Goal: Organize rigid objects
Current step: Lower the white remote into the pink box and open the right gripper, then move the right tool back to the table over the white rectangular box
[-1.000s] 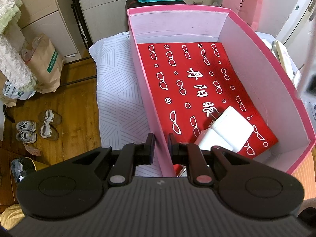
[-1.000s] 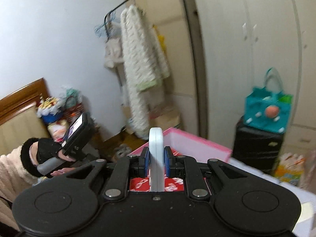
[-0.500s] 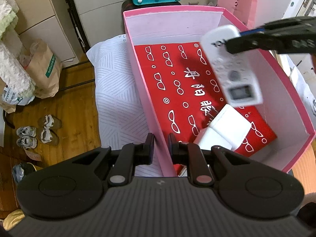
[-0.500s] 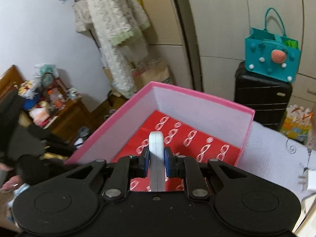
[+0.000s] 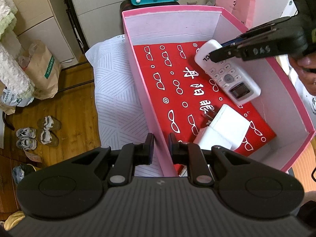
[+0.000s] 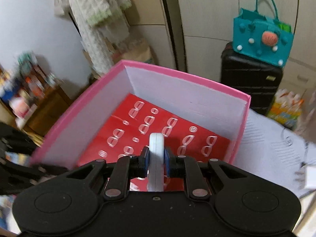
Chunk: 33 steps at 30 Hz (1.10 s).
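Remote control hangs at upper right of our left view, over the pink box, long axis sloping toward the white adapter; right fingers pinch its end, while our left fingers clamp the box wall.

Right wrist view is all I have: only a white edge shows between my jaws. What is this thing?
Observer: A remote, buttons facing up. The right gripper clamps the end away from its screen.
Operator: Is anything else in the box?
Observer: Yes, a white charger lies on the red floor of the box, near the remote's screen end.
Operator: And the left gripper?
Observer: The left gripper is shut on the box's side wall.
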{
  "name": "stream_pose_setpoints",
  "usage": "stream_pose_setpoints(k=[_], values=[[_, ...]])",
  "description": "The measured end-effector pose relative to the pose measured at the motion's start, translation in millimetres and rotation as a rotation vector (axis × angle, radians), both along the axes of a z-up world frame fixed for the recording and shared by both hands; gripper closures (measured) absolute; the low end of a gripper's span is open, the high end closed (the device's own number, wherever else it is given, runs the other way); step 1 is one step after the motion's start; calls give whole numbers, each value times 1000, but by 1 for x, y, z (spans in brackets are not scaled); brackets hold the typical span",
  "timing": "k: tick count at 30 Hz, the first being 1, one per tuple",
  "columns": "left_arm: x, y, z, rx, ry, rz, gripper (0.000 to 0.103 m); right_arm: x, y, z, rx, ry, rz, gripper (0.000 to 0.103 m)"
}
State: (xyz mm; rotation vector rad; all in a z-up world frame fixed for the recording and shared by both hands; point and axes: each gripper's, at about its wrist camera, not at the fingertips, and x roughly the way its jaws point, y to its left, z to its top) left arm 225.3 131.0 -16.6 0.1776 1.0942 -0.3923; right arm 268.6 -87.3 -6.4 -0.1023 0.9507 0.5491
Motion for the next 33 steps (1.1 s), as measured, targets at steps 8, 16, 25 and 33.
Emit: stream_pose_setpoints(k=[8, 16, 25, 33], values=[[0, 0, 0, 1, 3, 4, 89, -44, 3, 31, -198, -242, 39, 48], [0, 0, 0, -1, 5, 10, 89, -96, -43, 60, -205, -285, 25, 48], [-1, 0, 1, -2, 3, 22, 90, -115, -107, 27, -169, -92, -148, 48], [-3, -3, 2, 19, -8, 16, 90, -107, -152, -19, -69, 40, -285, 47]])
